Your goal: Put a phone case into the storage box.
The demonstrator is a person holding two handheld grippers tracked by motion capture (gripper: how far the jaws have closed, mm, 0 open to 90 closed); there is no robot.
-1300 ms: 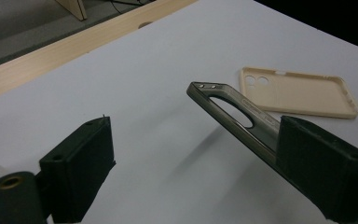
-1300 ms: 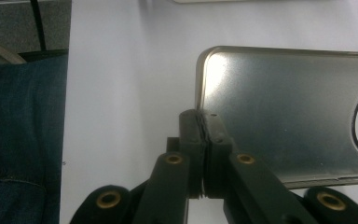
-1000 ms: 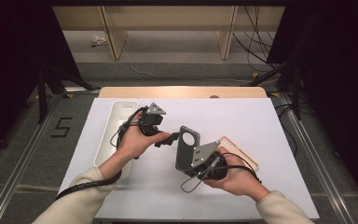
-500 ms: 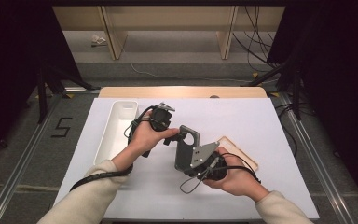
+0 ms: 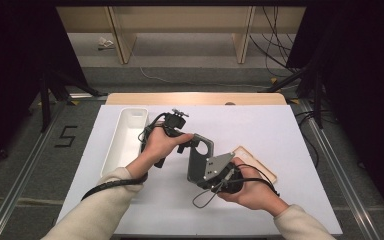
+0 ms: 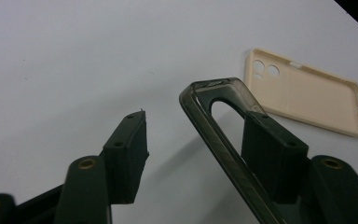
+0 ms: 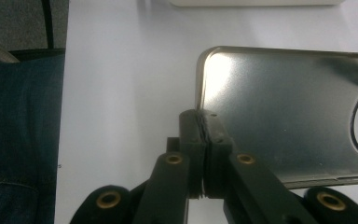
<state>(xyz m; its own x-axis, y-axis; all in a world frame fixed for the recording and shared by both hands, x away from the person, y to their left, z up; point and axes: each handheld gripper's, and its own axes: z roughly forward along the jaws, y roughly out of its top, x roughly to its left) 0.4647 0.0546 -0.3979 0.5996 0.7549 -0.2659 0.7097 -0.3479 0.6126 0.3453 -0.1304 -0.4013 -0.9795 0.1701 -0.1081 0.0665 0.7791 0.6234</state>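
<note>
Since the earlier frames our left gripper (image 5: 189, 145) has moved right from beside the white tray (image 5: 125, 140) to the top end of the dark phone case (image 5: 201, 150), and its jaws have just been closing. They now stand about half apart, straddling the case's edge: in the left gripper view one pad (image 6: 272, 154) sits right behind the smoky rim (image 6: 214, 116), possibly touching, the other pad well off it. Our right gripper (image 7: 204, 135) has not moved; its jaws are clamped tight on the case's corner, holding it upright above the white table (image 5: 280, 130). A beige phone case (image 6: 307, 91) lies flat just beyond, near the right hand (image 5: 252, 192). Nothing blocks the approach.
</note>
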